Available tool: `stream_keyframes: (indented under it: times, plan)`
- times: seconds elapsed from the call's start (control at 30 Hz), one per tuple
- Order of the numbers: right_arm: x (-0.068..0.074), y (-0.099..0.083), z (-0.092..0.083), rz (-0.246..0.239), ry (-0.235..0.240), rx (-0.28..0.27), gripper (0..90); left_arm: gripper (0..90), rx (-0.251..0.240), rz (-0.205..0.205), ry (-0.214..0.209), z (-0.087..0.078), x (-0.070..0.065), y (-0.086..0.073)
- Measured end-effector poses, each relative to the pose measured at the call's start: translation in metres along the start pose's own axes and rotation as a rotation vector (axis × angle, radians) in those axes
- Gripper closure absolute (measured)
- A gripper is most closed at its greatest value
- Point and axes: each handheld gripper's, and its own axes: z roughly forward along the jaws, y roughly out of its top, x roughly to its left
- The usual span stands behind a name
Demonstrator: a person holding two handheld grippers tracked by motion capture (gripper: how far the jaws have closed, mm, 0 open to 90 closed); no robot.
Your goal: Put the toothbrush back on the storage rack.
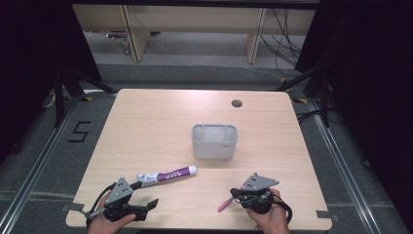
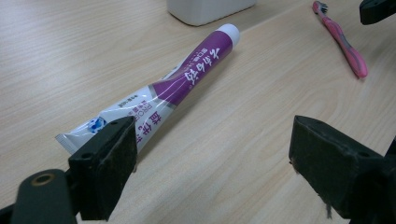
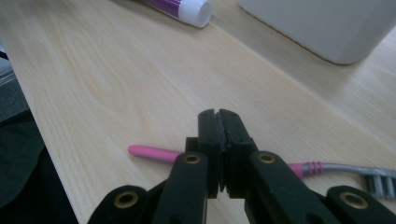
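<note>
Right gripper jaws clamped on pink toothbrush, left gripper jaws apart; white holder's contents unclear.

On the table, the holder is set near the middle. The toothpaste tube is laid before it, toward the left, just beyond the left gripper. The toothbrush is laid farther right, near the front edge, at the right gripper.
</note>
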Motion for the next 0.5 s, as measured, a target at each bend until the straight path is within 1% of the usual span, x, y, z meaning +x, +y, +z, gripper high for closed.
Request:
stream_keyframes:
  times: [0.03,0.1,0.13,0.23,0.27,0.3,0.33,0.4,0.43,0.47,0.5]
  plan:
    - [0.002,0.002,0.004,-0.003,0.005,0.014,89.7,15.1,0.012,0.010,0.004,-0.001,0.000,0.000]
    - [0.002,0.003,0.005,-0.013,0.005,0.020,89.7,15.1,0.007,0.008,-0.001,-0.001,0.000,0.000]
    - [0.004,0.004,0.010,-0.019,0.008,0.027,90.0,15.1,0.006,0.008,0.000,-0.001,0.000,0.000]
    - [0.006,0.005,0.014,-0.019,0.021,0.034,90.0,15.1,0.010,0.011,0.001,-0.001,0.000,0.000]
    - [0.008,0.006,0.016,-0.020,0.022,0.046,90.0,15.1,0.010,0.008,0.004,-0.001,0.000,0.000]
    - [0.009,0.006,0.019,-0.020,0.020,0.030,90.0,15.1,0.006,0.010,-0.001,-0.001,0.000,0.000]
    - [0.010,0.007,0.019,-0.030,0.025,0.054,90.0,15.1,0.006,0.008,-0.001,-0.001,0.000,0.000]
    - [0.012,0.008,0.022,-0.046,0.039,0.059,90.0,15.1,0.012,0.012,0.002,-0.001,0.000,0.000]
    - [0.014,0.007,0.025,-0.043,0.041,0.051,90.0,15.1,0.012,0.013,0.002,-0.001,0.000,0.000]
    - [0.015,0.008,0.025,-0.048,0.043,0.065,90.0,15.1,0.013,0.014,0.002,-0.001,0.000,0.000]
    - [0.015,0.008,0.025,-0.048,0.043,0.065,90.0,15.1,0.013,0.014,0.002,-0.001,0.000,0.000]
